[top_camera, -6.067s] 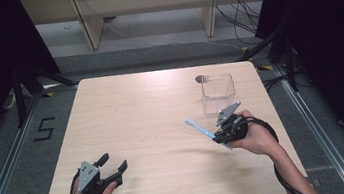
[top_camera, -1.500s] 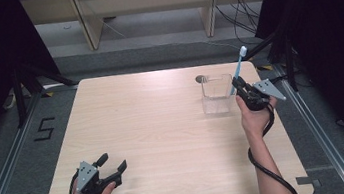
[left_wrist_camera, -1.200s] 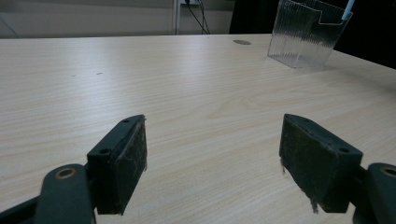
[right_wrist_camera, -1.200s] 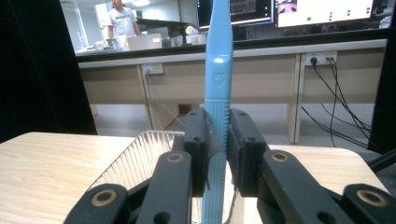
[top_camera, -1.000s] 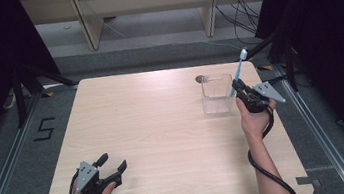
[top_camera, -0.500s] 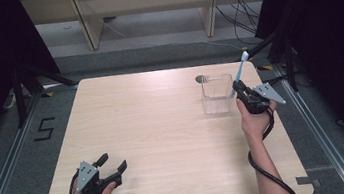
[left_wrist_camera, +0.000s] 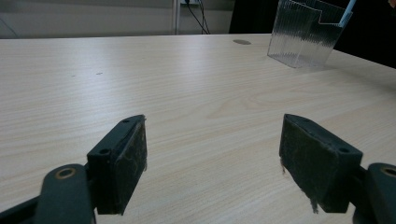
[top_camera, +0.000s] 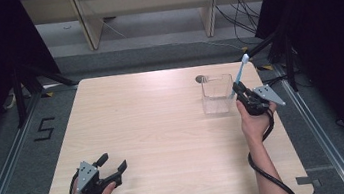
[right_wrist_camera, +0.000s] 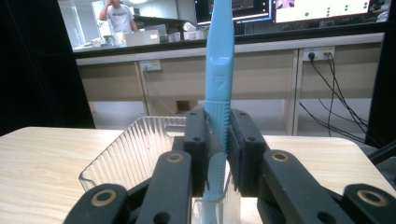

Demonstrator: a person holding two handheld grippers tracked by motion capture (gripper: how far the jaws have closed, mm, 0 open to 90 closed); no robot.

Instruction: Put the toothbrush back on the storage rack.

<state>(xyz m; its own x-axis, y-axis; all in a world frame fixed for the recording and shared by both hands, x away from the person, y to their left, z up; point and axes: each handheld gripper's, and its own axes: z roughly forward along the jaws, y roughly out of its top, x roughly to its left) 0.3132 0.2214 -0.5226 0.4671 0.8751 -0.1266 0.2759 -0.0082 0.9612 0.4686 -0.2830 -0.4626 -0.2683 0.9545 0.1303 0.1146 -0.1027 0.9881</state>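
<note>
A light blue toothbrush (top_camera: 240, 74) (right_wrist_camera: 219, 70) stands nearly upright, head up, clamped between the jaws of my right gripper (top_camera: 236, 90) (right_wrist_camera: 218, 135). That gripper is at the right rim of a clear ribbed plastic container (top_camera: 217, 94) (right_wrist_camera: 133, 149) at the table's far right, and the handle's lower end reaches down at the container's rim. My left gripper (top_camera: 113, 166) (left_wrist_camera: 212, 161) rests near the front left of the table, jaws wide apart with nothing between them. The container (left_wrist_camera: 306, 32) stands far off in the left gripper view.
The light wooden table (top_camera: 154, 129) is bare between the two hands. A small dark round mark (top_camera: 201, 78) lies just behind the container. Black cable (top_camera: 265, 170) trails from the right gripper along the forearm. Floor rails and shelving lie beyond the table.
Over six seconds the right gripper carried the toothbrush from mid-right of the table to the container's right edge and tipped it upright. In the last second it sank slightly. The left gripper stayed put.
</note>
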